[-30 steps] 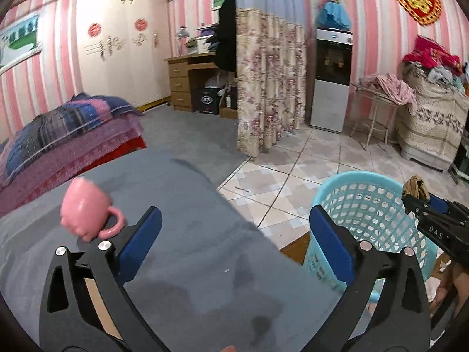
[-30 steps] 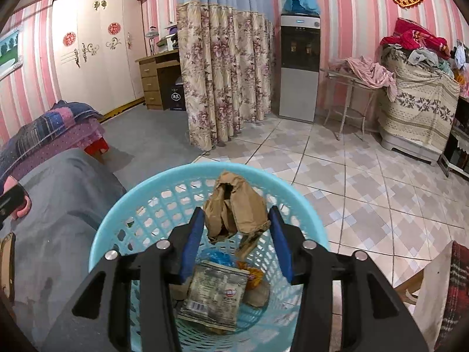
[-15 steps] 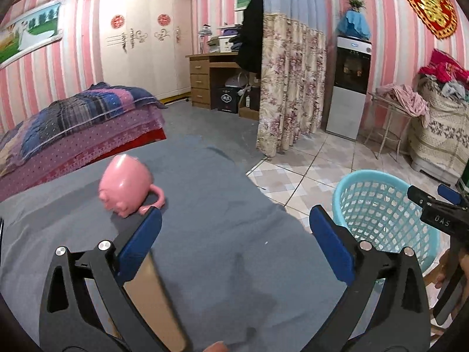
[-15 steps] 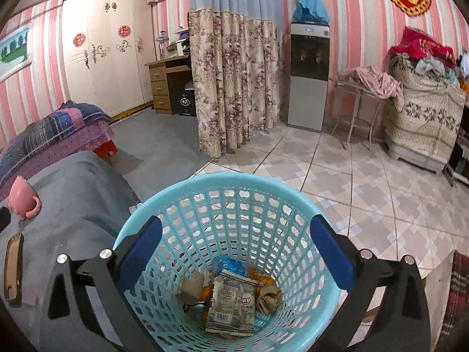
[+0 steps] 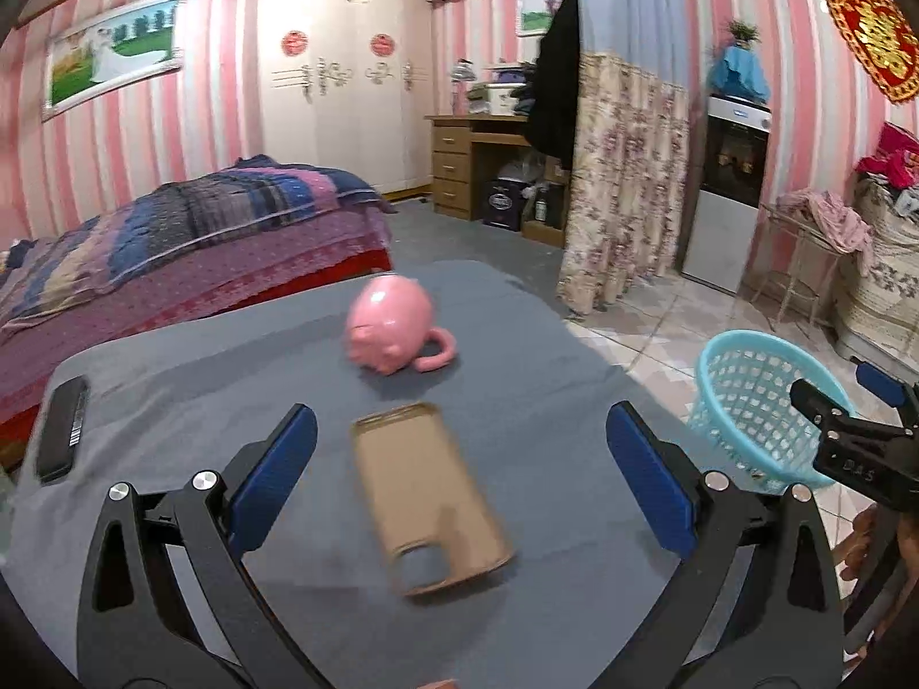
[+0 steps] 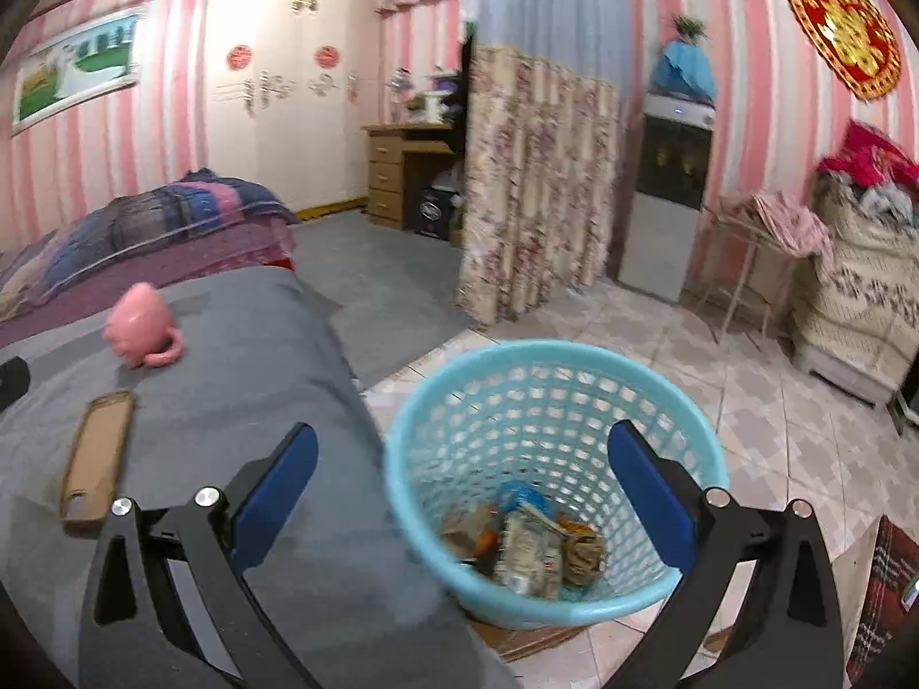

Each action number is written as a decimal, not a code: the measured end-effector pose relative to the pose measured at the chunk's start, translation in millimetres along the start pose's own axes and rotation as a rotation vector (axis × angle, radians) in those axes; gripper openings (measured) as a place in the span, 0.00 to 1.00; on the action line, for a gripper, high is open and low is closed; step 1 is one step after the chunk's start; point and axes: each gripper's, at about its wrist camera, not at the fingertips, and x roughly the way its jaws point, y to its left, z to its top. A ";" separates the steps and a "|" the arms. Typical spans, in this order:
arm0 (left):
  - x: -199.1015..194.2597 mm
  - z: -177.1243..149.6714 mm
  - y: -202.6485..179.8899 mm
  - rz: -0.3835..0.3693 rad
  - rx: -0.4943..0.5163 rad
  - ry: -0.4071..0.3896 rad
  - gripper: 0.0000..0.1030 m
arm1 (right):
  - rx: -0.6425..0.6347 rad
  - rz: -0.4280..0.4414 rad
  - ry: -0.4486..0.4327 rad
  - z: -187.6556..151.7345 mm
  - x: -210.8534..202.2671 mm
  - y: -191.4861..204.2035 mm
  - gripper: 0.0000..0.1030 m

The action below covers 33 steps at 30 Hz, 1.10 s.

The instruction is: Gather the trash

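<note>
A light-blue mesh trash basket (image 6: 551, 379) stands on the tiled floor beside the grey-covered table; wrappers and crumpled paper (image 6: 531, 545) lie in its bottom. It also shows in the left wrist view (image 5: 746, 402). My right gripper (image 6: 459, 488) is open and empty, above the basket's near rim; it shows in the left wrist view (image 5: 850, 430) too. My left gripper (image 5: 459, 476) is open and empty, above a flat brown case (image 5: 428, 496) lying on the grey cloth (image 5: 545, 379). The brown case also shows in the right wrist view (image 6: 97, 459).
A pink pig-shaped mug (image 5: 396, 330) lies beyond the brown case. A black remote (image 5: 62, 428) lies at the table's left edge. A bed (image 5: 172, 241) stands behind the table. A floral curtain (image 5: 626, 184), a water dispenser (image 5: 729, 189) and piled laundry (image 6: 861, 264) line the far side.
My right gripper opened and dropped the crumpled brown paper into the basket, then drew back. My left gripper swung left over the table, bringing the brown case and pink mug between its fingers.
</note>
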 end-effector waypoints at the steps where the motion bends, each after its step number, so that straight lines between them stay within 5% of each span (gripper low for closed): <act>1: -7.3 -2.1 7.8 0.012 -0.007 -0.003 0.95 | -0.006 0.024 -0.003 -3.0 -8.1 8.1 0.96; 9: -61.7 -26.9 62.1 0.110 -0.035 -0.039 0.95 | -0.066 0.115 0.010 -33.4 -49.9 61.9 0.96; 20: -92.6 -71.4 99.4 0.114 -0.066 -0.013 0.95 | -0.121 0.156 -0.005 -76.0 -87.7 119.3 0.96; 33: -95.6 -97.1 110.6 0.095 -0.076 0.000 0.95 | -0.114 0.181 -0.053 -85.6 -100.8 143.0 0.96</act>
